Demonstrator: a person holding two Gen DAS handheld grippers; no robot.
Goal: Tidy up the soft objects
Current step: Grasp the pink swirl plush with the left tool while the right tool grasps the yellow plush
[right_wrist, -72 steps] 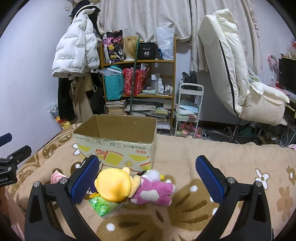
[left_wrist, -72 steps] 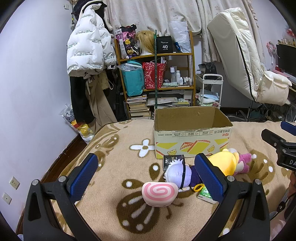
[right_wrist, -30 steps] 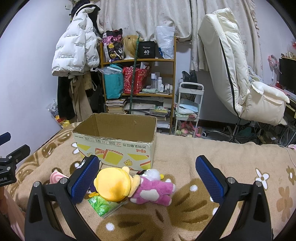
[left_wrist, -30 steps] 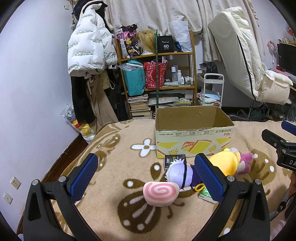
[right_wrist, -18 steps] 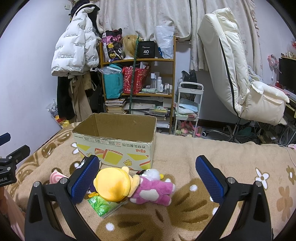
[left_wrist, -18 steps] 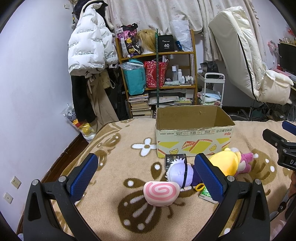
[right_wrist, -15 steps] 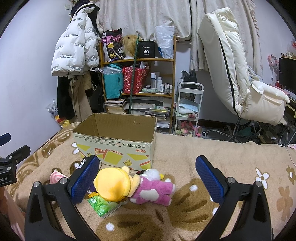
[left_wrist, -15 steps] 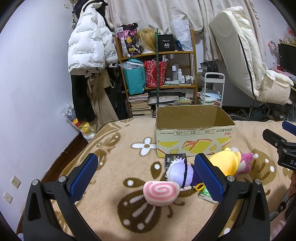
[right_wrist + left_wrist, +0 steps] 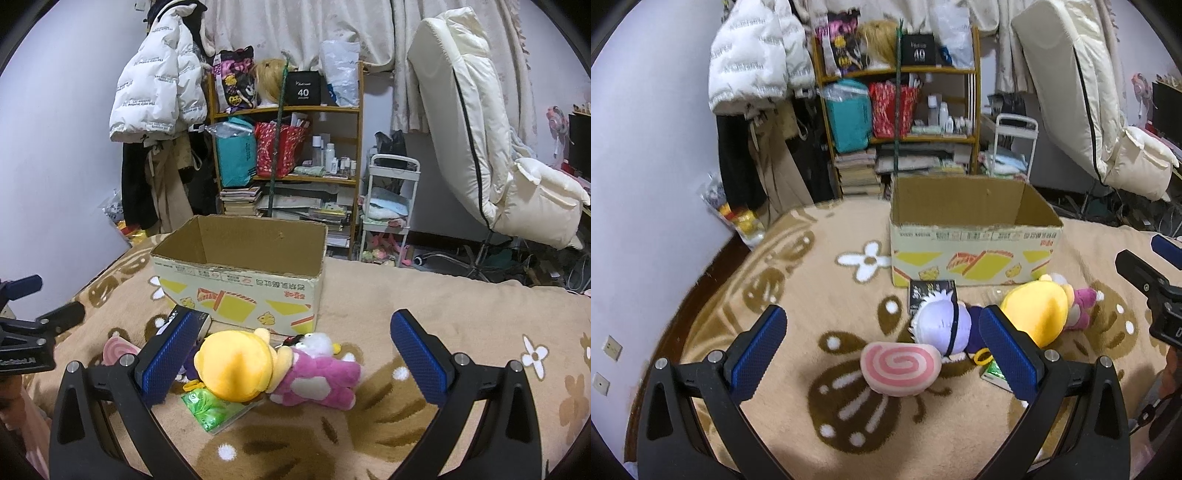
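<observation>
An open cardboard box (image 9: 975,236) (image 9: 240,280) stands on the beige blanket (image 9: 798,280). In front of it lie a pink swirl cushion (image 9: 900,368), a white-haired purple doll (image 9: 942,322) and a yellow-headed plush in pink (image 9: 1039,312) (image 9: 258,365). My left gripper (image 9: 882,354) is open and empty, above the swirl cushion. My right gripper (image 9: 291,356) is open and empty, above the yellow-headed plush. The swirl cushion's edge shows in the right wrist view (image 9: 116,349).
A green packet (image 9: 210,404) (image 9: 995,373) and a black card (image 9: 932,291) lie among the toys. A cluttered shelf (image 9: 284,155), a white trolley (image 9: 391,206), hanging coats (image 9: 159,92) and a white recliner chair (image 9: 487,147) stand behind the bed.
The left gripper has dropped and tilted slightly toward the toys; the scene sits a little higher in its view. The right gripper has hardly moved. Both stay open.
</observation>
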